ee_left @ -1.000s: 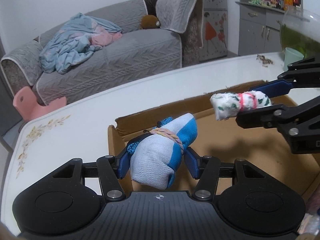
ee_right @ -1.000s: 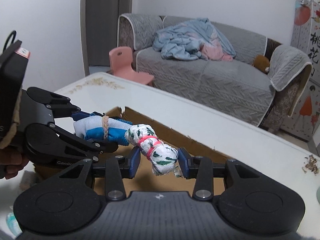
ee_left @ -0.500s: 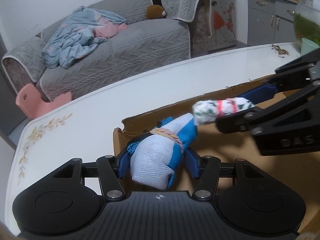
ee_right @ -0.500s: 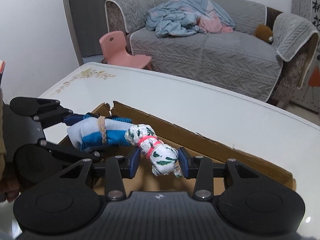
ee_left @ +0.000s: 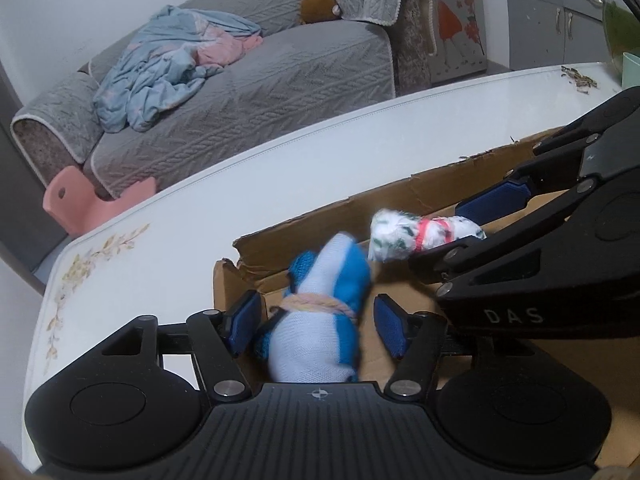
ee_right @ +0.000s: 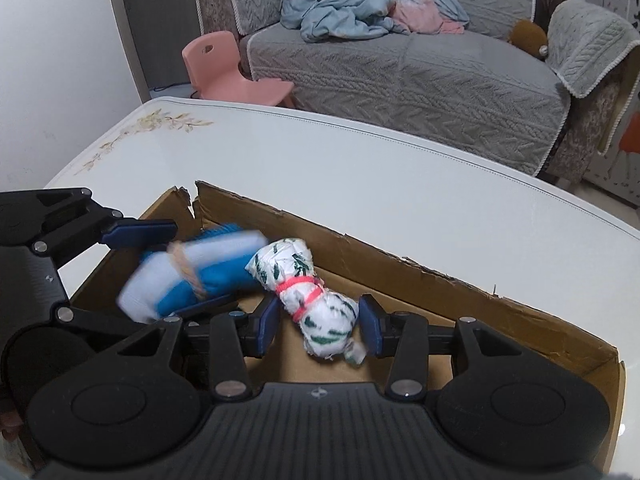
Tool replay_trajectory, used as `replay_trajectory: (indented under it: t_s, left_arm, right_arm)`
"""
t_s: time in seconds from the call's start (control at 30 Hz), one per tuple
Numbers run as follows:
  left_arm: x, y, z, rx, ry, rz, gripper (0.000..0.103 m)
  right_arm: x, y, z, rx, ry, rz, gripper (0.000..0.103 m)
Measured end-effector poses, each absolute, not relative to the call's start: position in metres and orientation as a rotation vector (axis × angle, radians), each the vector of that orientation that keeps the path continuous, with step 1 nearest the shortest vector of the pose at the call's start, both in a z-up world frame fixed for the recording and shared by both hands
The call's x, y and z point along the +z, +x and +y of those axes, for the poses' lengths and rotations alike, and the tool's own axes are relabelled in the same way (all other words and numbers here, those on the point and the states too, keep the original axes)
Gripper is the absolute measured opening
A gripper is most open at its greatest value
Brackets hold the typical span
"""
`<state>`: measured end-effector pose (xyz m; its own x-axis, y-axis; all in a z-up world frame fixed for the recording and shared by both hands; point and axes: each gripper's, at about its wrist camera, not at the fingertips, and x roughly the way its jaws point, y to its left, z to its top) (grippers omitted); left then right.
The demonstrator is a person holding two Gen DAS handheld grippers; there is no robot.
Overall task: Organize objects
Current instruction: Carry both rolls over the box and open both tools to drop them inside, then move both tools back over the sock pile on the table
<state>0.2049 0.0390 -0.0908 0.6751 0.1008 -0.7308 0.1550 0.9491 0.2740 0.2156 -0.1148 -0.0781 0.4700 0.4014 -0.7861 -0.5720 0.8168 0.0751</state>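
Cardboard box (ee_right: 440,280) under both spread tongs, blue-white bundle (ee_left: 320,320) and green-print bundle (ee_right: 316,312) loose between their pads.

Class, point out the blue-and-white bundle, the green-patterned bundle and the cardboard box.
blue-and-white bundle (ee_left: 320,320): left wrist view, on its white front.
green-patterned bundle (ee_right: 316,308): right wrist view, beside its pink band.
cardboard box (ee_right: 440,288): right wrist view, far wall.

a white table (ee_right: 360,184) with a floral print at its left corner. behind it, a grey sofa (ee_right: 400,68) holding crumpled blue and pink clothes (ee_right: 360,4) and a brown plush toy (ee_right: 528,36). a pink child's chair (ee_right: 224,68) stands beside the sofa.
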Motion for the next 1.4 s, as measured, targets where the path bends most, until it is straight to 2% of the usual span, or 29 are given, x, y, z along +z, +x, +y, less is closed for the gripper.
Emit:
replay_trajectory:
  t_s: [0.27,0.47,0.57,0.73,0.9,0.97,1.03,1.1,1.27,1.4]
  left_arm:
    - [-0.09,0.204,0.041,-0.049,0.311,0.837,0.072]
    - [-0.08,0.199,0.041,-0.059,0.301,0.826,0.068]
    - [-0.071,0.191,0.042,-0.058,0.29,0.809,0.074]
    - [-0.046,0.162,0.042,-0.055,0.26,0.734,0.087]
    - [-0.017,0.116,0.04,-0.059,0.22,0.647,0.098]
    - [-0.007,0.096,0.037,-0.066,0.207,0.62,0.103]
    - [0.001,0.071,0.036,-0.06,0.205,0.586,0.103]
    - [0.005,0.048,0.038,-0.055,0.18,0.568,0.103]
    - [-0.009,-0.014,0.057,-0.04,0.075,0.576,0.103]
    - [-0.036,-0.056,0.065,-0.04,0.032,0.598,0.103]
  right_arm:
    - [-0.073,0.213,-0.113,0.598,-0.224,0.893,0.042]
    - [-0.064,0.21,-0.113,0.599,-0.228,0.874,0.044]
    - [-0.056,0.204,-0.115,0.6,-0.232,0.859,0.046]
    - [-0.033,0.183,-0.129,0.614,-0.21,0.799,0.056]
    - [-0.008,0.15,-0.149,0.616,-0.168,0.734,0.076]
    - [0.0,0.135,-0.155,0.621,-0.155,0.715,0.081]
    - [0.008,0.116,-0.168,0.618,-0.147,0.682,0.088]
    - [0.012,0.094,-0.184,0.616,-0.131,0.647,0.102]
    - [0.003,0.03,-0.217,0.597,-0.091,0.603,0.102]
    - [-0.026,-0.026,-0.235,0.592,-0.068,0.569,0.102]
